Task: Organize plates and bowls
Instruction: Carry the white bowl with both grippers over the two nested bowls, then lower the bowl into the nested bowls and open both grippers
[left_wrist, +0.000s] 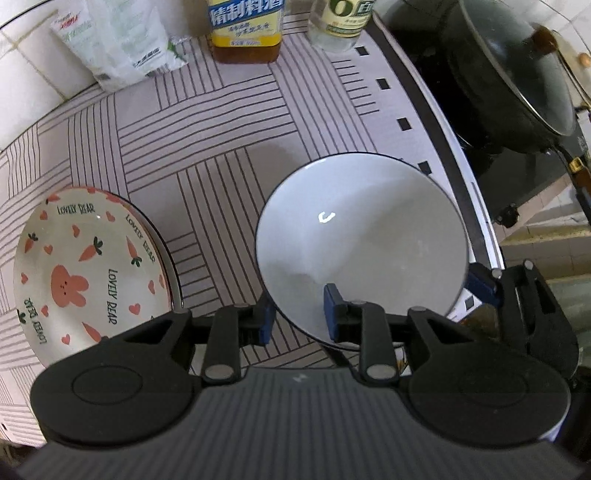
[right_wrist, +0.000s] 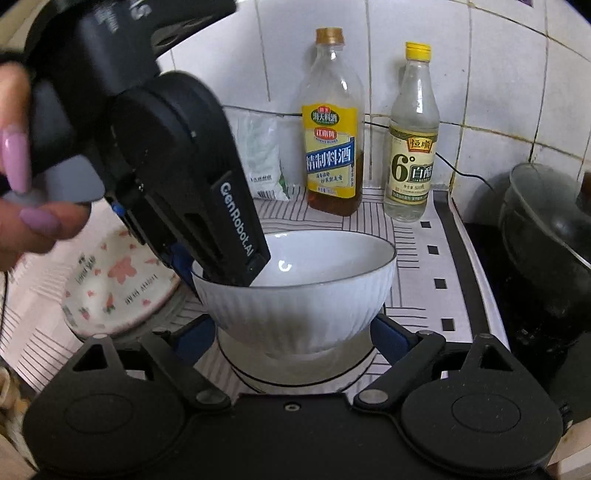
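Two tongs meet at a white bowl resting on a plate: left tongs pinch its rim, right tongs stand wide around its base. Best released gently, centred.

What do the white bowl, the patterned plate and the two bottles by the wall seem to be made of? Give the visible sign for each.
White bowl: probably glazed ceramic; glossy, with a bright glint inside and a ribbed outer wall.
Patterned plate: likely glazed ceramic; shiny, with printed carrots and hearts.
Bottles: clear, probably plastic, though glass is possible; liquid shows through, with paper-like labels.
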